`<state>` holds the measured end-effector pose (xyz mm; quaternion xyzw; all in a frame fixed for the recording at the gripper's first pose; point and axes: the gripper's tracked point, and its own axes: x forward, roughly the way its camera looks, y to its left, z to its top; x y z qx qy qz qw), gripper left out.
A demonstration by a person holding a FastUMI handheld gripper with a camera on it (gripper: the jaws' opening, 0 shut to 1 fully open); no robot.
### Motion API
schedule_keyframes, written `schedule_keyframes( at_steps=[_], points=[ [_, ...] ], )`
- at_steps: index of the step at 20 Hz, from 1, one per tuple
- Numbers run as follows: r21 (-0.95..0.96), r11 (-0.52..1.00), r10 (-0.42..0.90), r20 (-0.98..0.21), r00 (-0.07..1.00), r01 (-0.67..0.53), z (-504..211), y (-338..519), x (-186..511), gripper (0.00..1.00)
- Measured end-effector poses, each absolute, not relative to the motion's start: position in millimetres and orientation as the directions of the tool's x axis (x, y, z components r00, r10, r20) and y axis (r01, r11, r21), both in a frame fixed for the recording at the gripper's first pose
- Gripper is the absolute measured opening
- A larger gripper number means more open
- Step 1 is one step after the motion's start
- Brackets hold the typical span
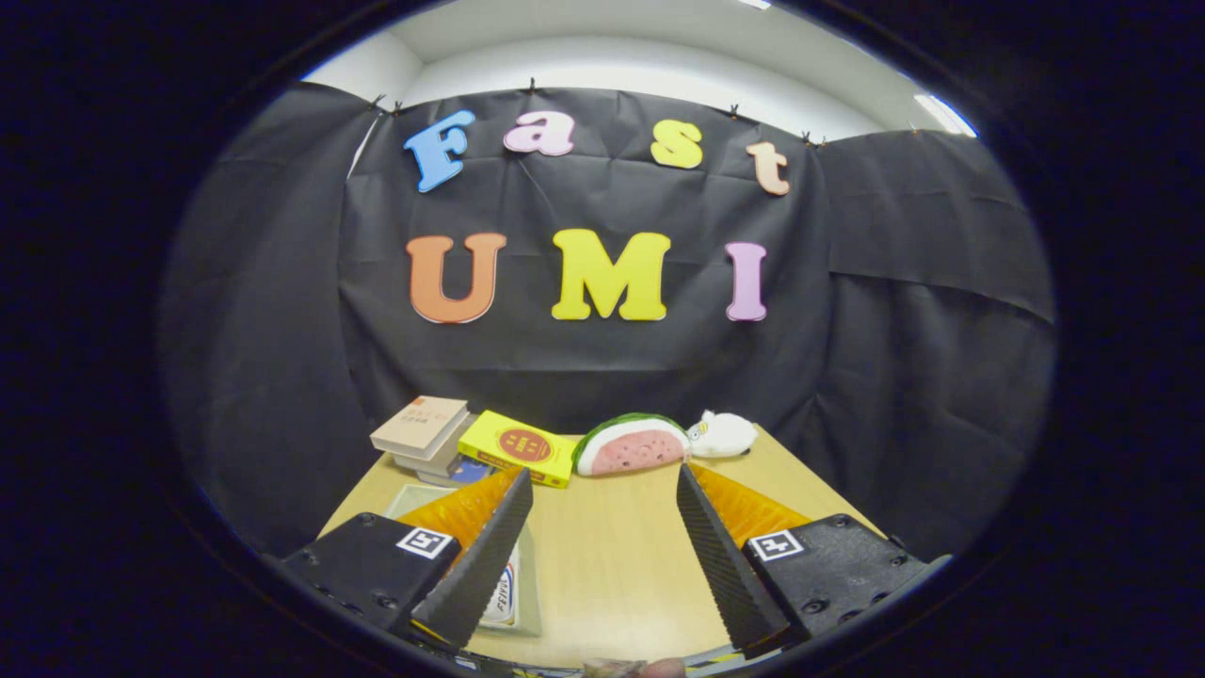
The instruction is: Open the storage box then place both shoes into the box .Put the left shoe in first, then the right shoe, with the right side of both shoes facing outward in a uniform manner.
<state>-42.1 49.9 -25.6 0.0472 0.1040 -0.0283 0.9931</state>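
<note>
We held the gripper (602, 485) level above the wooden table (612, 565) with its fingers spread wide and nothing between them, which we judged a waiting pose and not a reach. Beside and partly under the left finger lay a pale, translucent flat thing (513, 589) with a printed sticker; we took it for part of the storage box, perhaps its lid, but could not tell for sure, nor whether the box was open. We could not pick out the shoes. Beyond the fingertips, ranged along the far edge against the black cloth wall (602, 367), sat a stack of books (424, 438), a yellow box (518, 447), a watermelon-slice plush (631, 444) and a small white plush (723, 434), seemingly pushed back to leave working room in the middle.
</note>
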Motion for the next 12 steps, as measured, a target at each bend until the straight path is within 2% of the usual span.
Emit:
schedule_keyframes(
  at_steps=[2, 12],
  points=[
    [0.093, 0.993, -0.060, -0.174, 0.983, 0.077, -20.1, 45.4, -52.4, 1.00],
    [0.070, 0.992, -0.094, -0.150, 0.984, 0.106, -2.5, 33.8, -86.6, 1.00]
  ],
)
